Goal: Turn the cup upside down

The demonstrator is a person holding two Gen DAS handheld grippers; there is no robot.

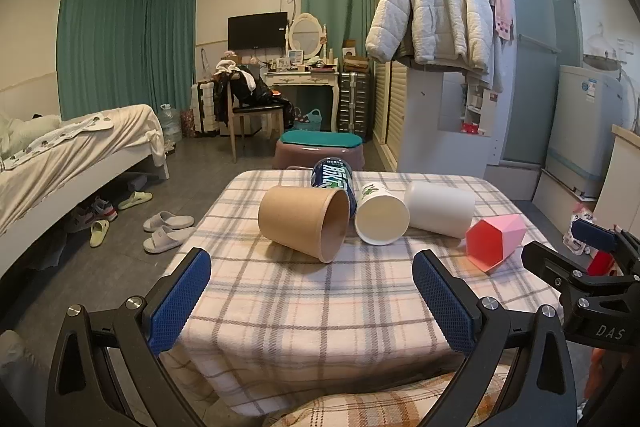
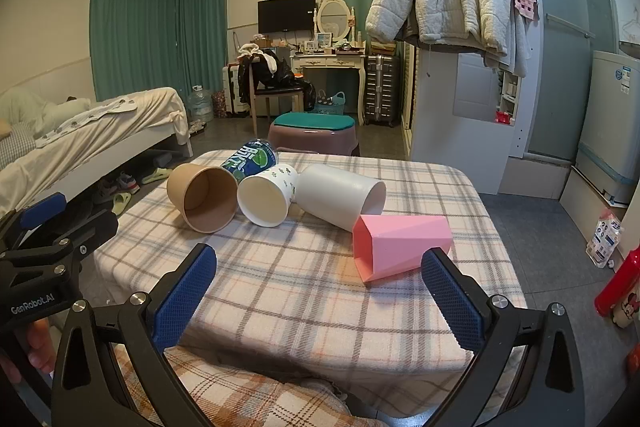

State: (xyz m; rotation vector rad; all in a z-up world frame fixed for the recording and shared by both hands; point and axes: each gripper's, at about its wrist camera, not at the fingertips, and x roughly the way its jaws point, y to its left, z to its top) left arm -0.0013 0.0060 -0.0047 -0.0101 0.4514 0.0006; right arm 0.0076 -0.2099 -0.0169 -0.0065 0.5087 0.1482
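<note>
Several cups lie on their sides on the plaid-covered table (image 1: 320, 299): a brown paper cup (image 1: 304, 223) (image 2: 204, 197), a white paper cup with green print (image 1: 382, 213) (image 2: 268, 199), a plain white cup (image 1: 440, 209) (image 2: 340, 195), a pink hexagonal cup (image 1: 494, 239) (image 2: 400, 247) and a blue-green cup (image 1: 332, 177) (image 2: 250, 159) behind them. My left gripper (image 1: 312, 299) is open and empty, near the front edge, short of the brown cup. My right gripper (image 2: 320, 299) is open and empty, short of the pink cup.
A purple stool with a green cushion (image 1: 320, 147) stands just beyond the table's far edge. A bed (image 1: 72, 155) and slippers (image 1: 168, 231) are to the left. A wardrobe with a hanging white jacket (image 1: 436, 7) and a washing machine (image 1: 584, 131) are to the right.
</note>
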